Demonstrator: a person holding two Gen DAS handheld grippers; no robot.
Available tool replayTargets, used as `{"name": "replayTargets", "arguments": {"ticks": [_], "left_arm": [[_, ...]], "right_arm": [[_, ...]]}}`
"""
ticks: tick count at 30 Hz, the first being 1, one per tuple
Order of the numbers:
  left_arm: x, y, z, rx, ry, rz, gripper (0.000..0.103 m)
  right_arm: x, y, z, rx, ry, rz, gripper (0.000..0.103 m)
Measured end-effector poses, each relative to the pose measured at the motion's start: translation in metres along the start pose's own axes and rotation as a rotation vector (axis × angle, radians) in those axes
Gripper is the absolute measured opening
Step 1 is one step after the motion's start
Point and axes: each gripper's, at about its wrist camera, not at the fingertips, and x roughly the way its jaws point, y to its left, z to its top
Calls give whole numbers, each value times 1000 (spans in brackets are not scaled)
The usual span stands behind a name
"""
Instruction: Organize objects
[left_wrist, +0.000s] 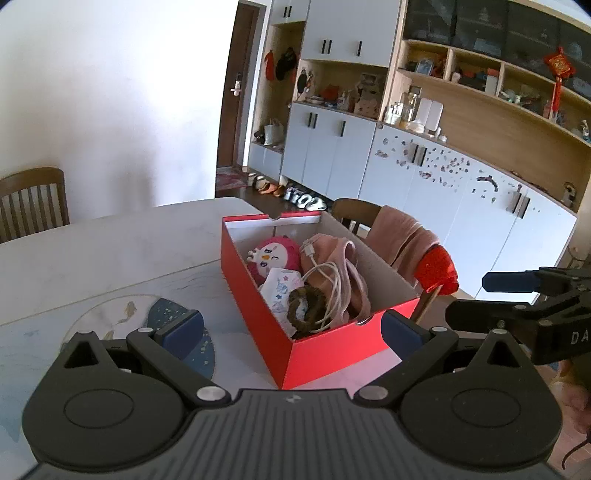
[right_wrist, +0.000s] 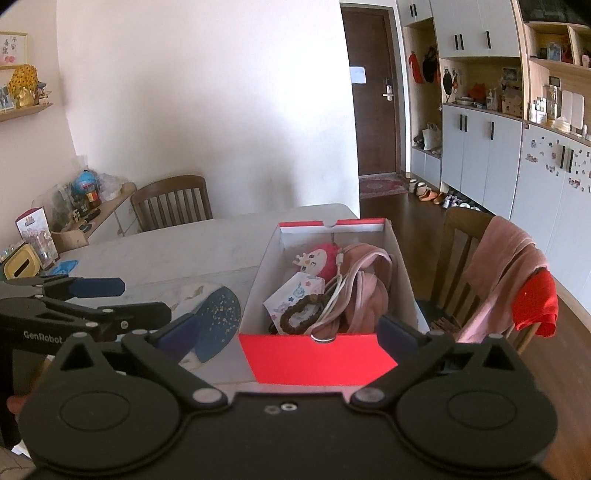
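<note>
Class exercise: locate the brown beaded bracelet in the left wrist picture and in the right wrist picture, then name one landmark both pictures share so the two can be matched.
Left wrist view: the brown beaded bracelet lies inside the red cardboard box, at its near end, just right of centre.
Right wrist view: the bracelet lies in the box, near the front wall, at picture centre.
Shared landmark: the white coiled cable beside the bracelet.
</note>
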Motion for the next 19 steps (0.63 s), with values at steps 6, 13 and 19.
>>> {"name": "replayTargets", "arguments": {"ticks": [6,13,19], "left_arm": [[-1,0,-2,3,3,16,103],[0,2,-2,-6,8,18,103],[0,5,-1,-2,4,8,103]], "right_arm": [[3,1,-3,0,15,-6,102],[6,3,-4,0,26,-17,102],[8,3,-3,2,31,-27,102]]}}
